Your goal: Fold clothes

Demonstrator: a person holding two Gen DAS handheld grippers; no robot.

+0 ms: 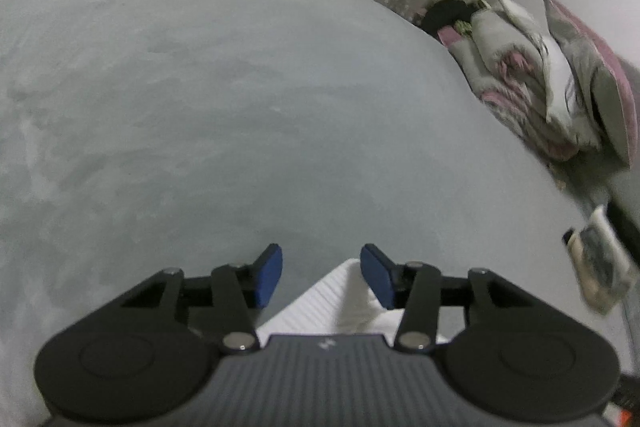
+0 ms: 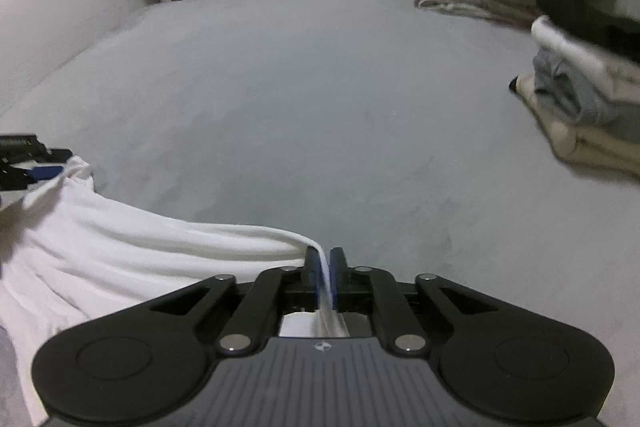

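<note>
The white garment (image 2: 120, 239) lies on the grey bed (image 2: 320, 87) at lower left of the right wrist view. The right claw (image 2: 325, 269) is clamped on its edge; the left claw (image 1: 321, 277) stands apart above a corner. Keep the edge taut, let the left claw pinch squarely before folding.

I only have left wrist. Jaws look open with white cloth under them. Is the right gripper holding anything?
Observer: Yes. The right gripper is pinched on an edge of the white garment.
Operator: Where does the cloth run from there?
Observer: It sags leftward across the grey bed cover to the left gripper, at the frame's left edge.
Operator: Anything near the right side?
Observer: A stack of folded clothes lies on the cover to the right, clear of the garment.
</note>
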